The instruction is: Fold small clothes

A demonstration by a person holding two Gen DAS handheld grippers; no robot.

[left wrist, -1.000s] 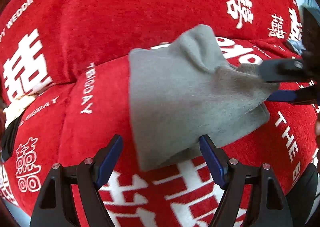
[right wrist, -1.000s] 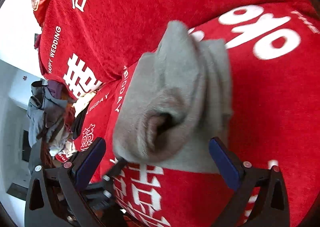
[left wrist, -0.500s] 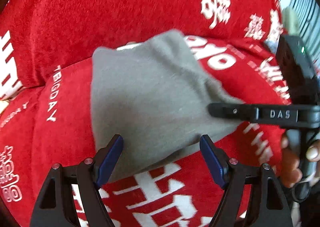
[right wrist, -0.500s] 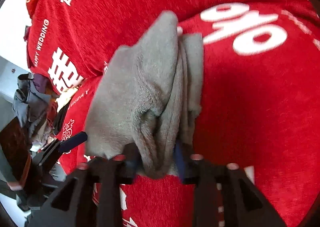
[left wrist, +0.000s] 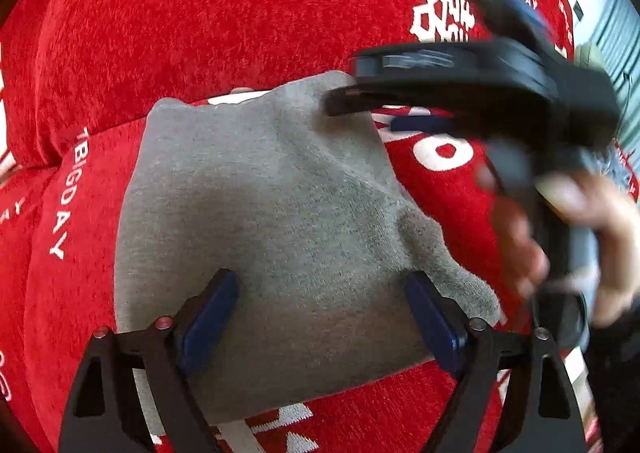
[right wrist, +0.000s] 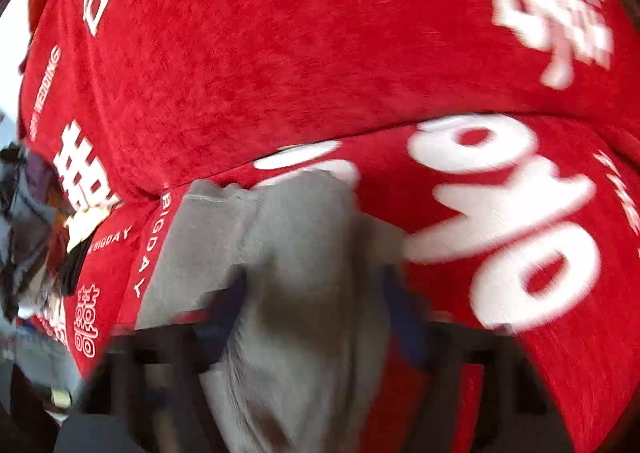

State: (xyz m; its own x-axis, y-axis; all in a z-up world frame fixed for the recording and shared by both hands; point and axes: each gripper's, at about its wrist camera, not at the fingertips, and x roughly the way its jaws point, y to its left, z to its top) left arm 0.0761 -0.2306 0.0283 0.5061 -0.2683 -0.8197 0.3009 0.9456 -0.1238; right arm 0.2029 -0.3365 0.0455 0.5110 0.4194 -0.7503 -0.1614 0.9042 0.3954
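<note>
Grey garment [left wrist: 260,213] lies folded on a red wedding-print cover [left wrist: 200,13], white lettering all over. Left gripper [left wrist: 324,313] hangs above it, jaws spread. Right gripper [left wrist: 368,111], at 2 o'clock, blurred; grip cannot be told. Clothes pile [right wrist: 28,237] at 9 o'clock, cut off. Half a second ago the right gripper pinched the garment's right edge; since then it has moved up to the far corner.

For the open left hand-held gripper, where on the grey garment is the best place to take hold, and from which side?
Probably the near hem of the grey garment, approached from the camera side. The left hand-held gripper is open with its fingers spread over that edge, which lies flat on the red cover. The right hand-held gripper is at the far corner; blur hides its grip.
</note>
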